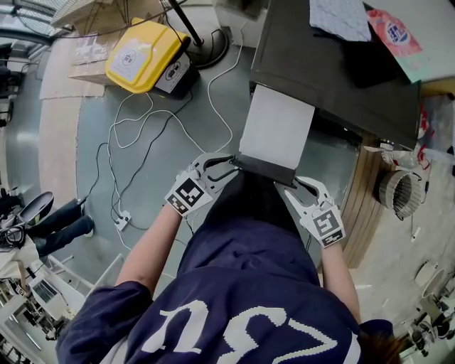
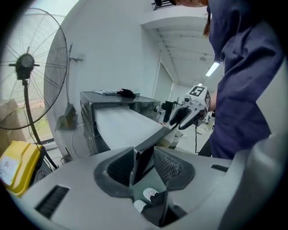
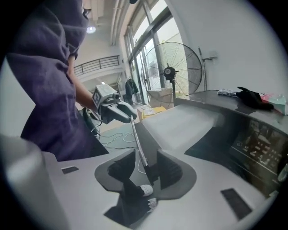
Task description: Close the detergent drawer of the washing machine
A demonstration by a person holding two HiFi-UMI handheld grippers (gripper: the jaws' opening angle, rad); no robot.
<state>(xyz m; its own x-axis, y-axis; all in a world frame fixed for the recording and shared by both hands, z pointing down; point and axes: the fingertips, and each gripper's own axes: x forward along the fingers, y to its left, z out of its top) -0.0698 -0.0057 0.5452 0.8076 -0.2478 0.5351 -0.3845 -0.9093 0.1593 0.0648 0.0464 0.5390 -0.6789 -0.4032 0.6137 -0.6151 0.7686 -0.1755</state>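
The detergent drawer (image 1: 277, 131) stands pulled far out of the dark washing machine (image 1: 334, 78), its top white and its front panel (image 1: 264, 169) dark. My left gripper (image 1: 222, 169) is at the panel's left end and my right gripper (image 1: 297, 189) at its right end. In the left gripper view the panel's corner (image 2: 143, 162) sits between the open jaws of the left gripper (image 2: 145, 161), close to one pad. In the right gripper view the thin panel edge (image 3: 140, 150) stands between the jaws of the right gripper (image 3: 147, 168), with gaps on both sides.
A yellow case (image 1: 142, 53) and loose cables (image 1: 135, 142) lie on the floor to the left, by a fan's base (image 1: 206, 46). A cloth (image 1: 341, 18) and a pink packet (image 1: 394, 32) rest on the machine. A wire bin (image 1: 398, 192) stands at the right.
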